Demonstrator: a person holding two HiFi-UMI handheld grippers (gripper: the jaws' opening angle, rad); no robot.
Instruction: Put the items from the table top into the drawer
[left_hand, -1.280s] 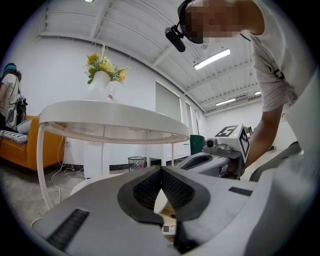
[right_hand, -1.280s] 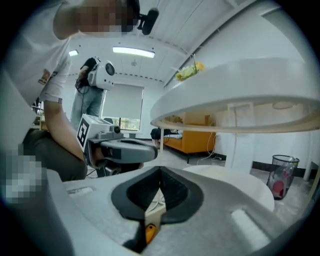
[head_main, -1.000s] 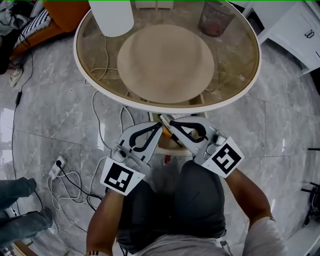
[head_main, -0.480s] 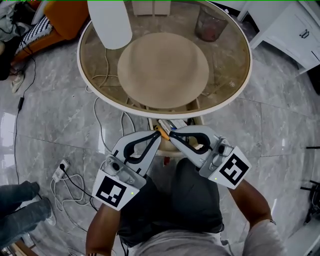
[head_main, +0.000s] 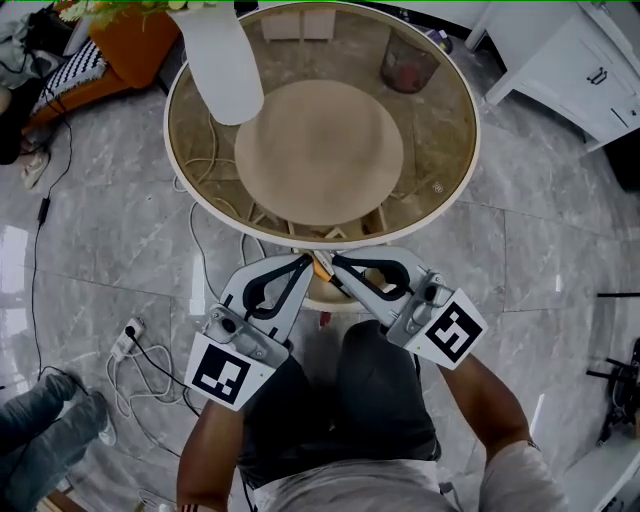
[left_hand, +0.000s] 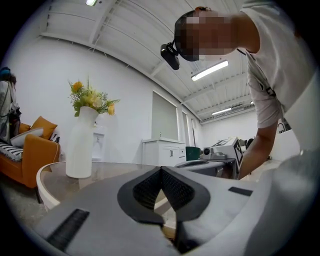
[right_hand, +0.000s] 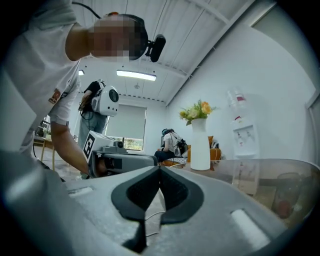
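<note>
Two grippers, both shut and empty, above the drawer at the tabletop's near edge.
The drawer (head_main: 324, 296) sticks out under the near rim of the round glass tabletop (head_main: 440, 190), with a small orange item (head_main: 322, 267) in it, mostly hidden. The fingers of the left gripper (head_main: 304, 262) and right gripper (head_main: 336, 262) are pressed together and hold nothing, tips near each other. A white vase (head_main: 220, 55) stands far left.

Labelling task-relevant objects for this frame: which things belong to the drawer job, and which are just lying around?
Job: round glass-topped table; open pale drawer under its near edge; left gripper and right gripper, both shut, empty.
Lying about: tall white vase with flowers; dark waste bin seen through the glass; white power strip; white cabinet.
</note>
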